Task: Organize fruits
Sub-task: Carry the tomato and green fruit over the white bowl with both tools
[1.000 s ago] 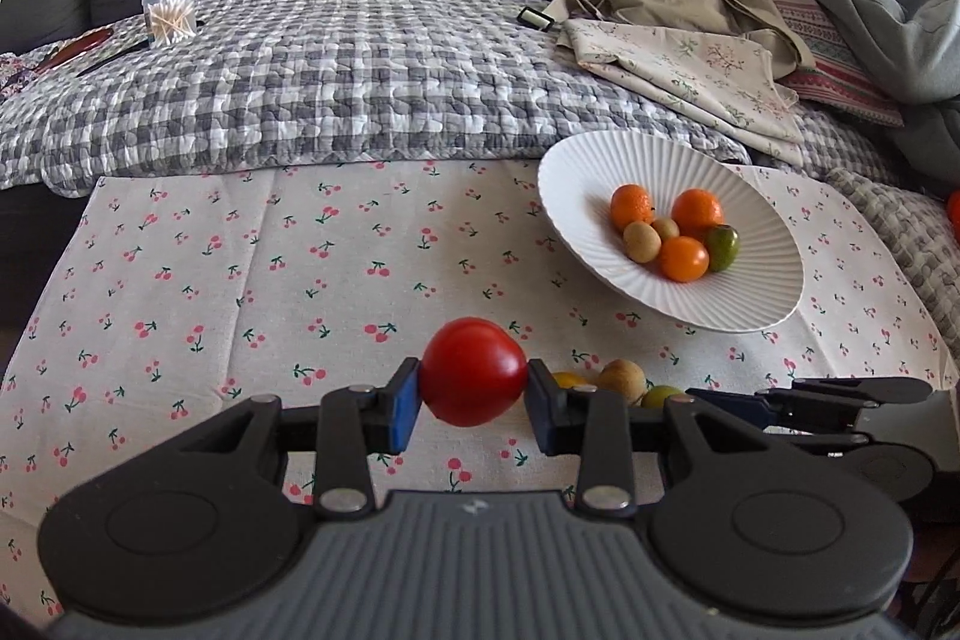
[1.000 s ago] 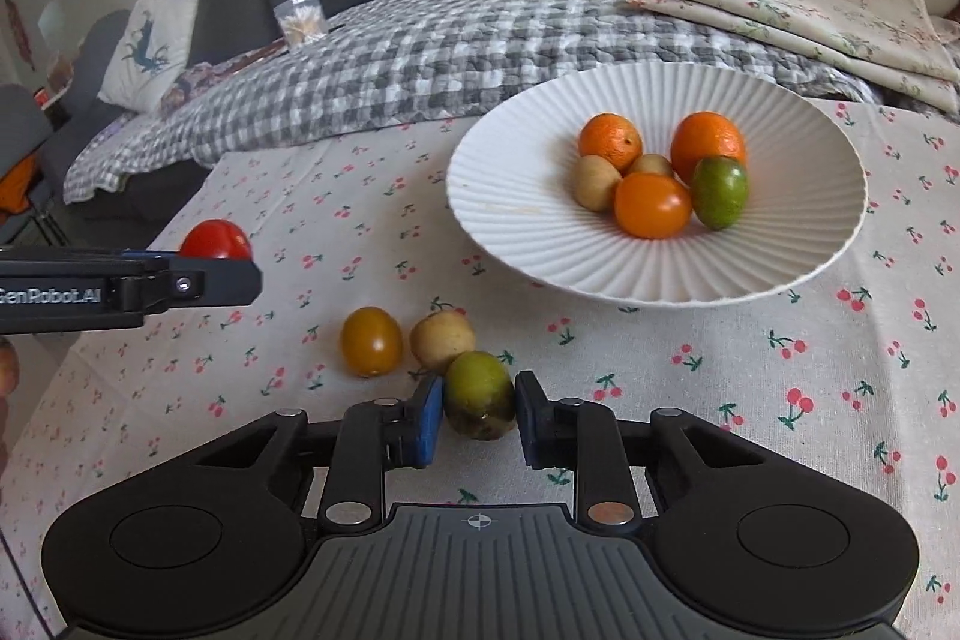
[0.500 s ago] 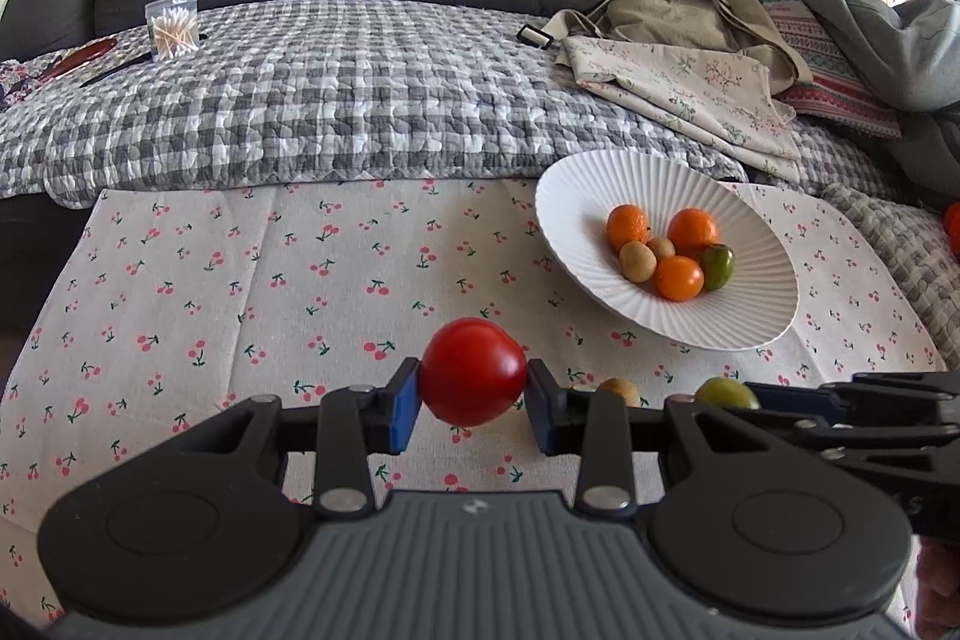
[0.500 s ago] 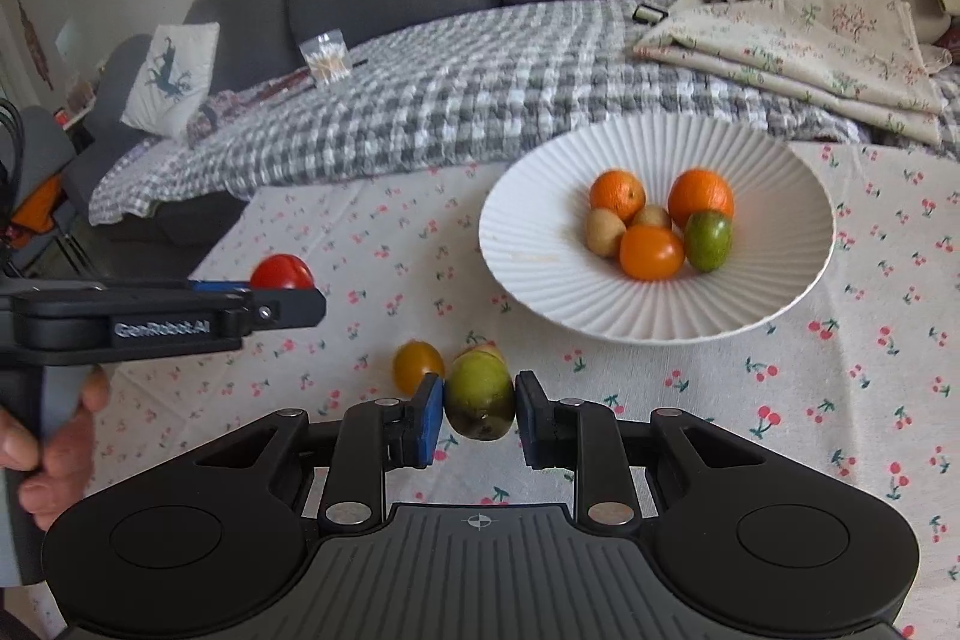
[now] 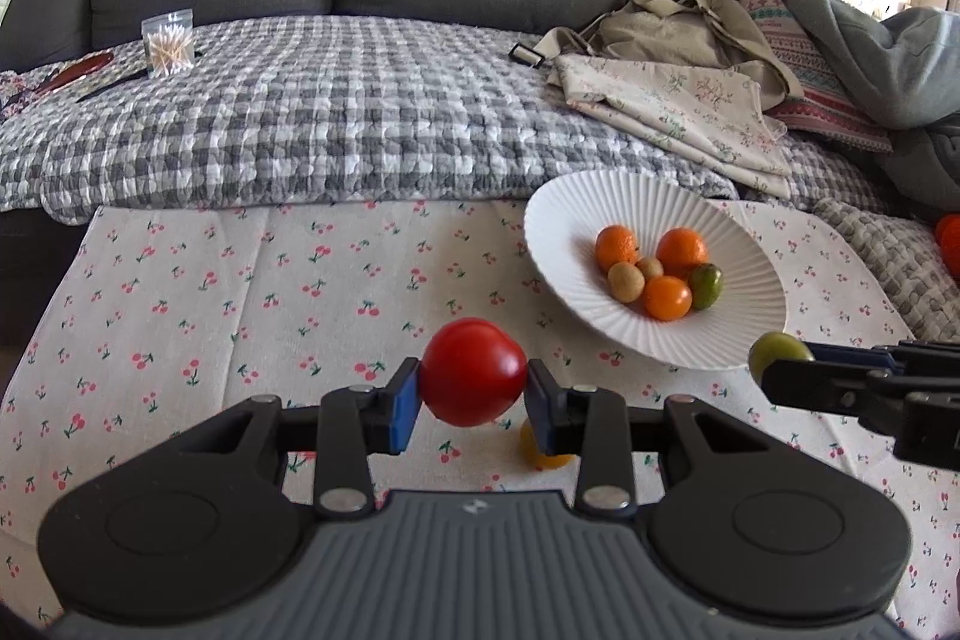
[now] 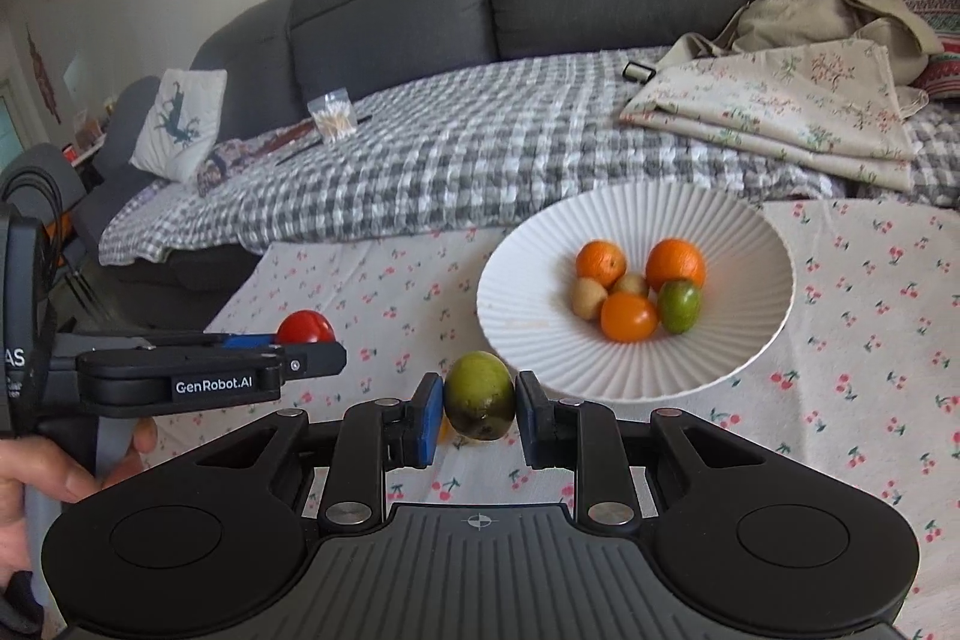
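Note:
My left gripper [image 5: 473, 397] is shut on a red tomato [image 5: 473, 372] and holds it above the cherry-print cloth, left of the white ribbed plate [image 5: 570, 202]. My right gripper [image 6: 478, 411] is shut on a green fruit [image 6: 480, 394], held above the cloth just in front of the plate [image 6: 750, 232]. The plate holds several fruits: oranges, small brown ones and a green one [image 6: 679, 305]. A yellow-orange fruit [image 5: 543, 454] lies on the cloth, mostly hidden behind my left fingers. The left gripper with the tomato [image 6: 305, 327] also shows in the right wrist view.
The cherry-print cloth [image 5: 240, 280] covers the table. Behind it a grey sofa carries a checked quilt [image 5: 330, 112], a clear box of cotton swabs [image 5: 168, 43], folded cloths and a bag [image 5: 678, 34]. A white cushion [image 6: 177, 121] sits far left.
Both grippers have risen with their fruits. The right gripper lifted the green fruit off the cloth and moved it toward the plate. The fruits left on the cloth dropped behind the fingers.

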A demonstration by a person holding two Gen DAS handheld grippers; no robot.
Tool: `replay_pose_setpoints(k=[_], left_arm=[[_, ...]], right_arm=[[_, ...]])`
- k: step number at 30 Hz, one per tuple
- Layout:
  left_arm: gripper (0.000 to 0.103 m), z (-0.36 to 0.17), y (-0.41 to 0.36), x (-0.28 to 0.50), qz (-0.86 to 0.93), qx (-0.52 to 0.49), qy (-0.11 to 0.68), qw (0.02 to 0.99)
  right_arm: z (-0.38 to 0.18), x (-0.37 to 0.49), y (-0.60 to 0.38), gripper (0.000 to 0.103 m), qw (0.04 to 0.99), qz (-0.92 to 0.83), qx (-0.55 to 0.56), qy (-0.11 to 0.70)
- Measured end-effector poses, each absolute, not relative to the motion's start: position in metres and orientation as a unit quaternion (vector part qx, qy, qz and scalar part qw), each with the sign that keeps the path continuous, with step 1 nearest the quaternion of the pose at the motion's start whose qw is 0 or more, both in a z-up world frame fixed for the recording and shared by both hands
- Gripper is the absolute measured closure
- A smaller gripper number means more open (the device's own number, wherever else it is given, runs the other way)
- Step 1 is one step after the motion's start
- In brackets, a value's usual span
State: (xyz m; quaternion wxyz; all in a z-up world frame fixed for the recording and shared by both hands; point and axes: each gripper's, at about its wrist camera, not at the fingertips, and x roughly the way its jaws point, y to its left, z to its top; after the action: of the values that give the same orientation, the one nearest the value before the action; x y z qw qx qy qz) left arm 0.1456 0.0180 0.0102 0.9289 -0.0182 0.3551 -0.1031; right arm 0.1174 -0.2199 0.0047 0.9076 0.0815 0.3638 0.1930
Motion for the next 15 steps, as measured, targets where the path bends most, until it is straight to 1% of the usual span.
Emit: replay_pose_setpoints(k=[15], left_arm=[[0.068,0.016,-0.004,0.154,-0.133,-0.015,0.333,0.934]], right_arm=[[0.018,0.121,-0.260,0.079,0.925,0.145,0.096,0.339]])
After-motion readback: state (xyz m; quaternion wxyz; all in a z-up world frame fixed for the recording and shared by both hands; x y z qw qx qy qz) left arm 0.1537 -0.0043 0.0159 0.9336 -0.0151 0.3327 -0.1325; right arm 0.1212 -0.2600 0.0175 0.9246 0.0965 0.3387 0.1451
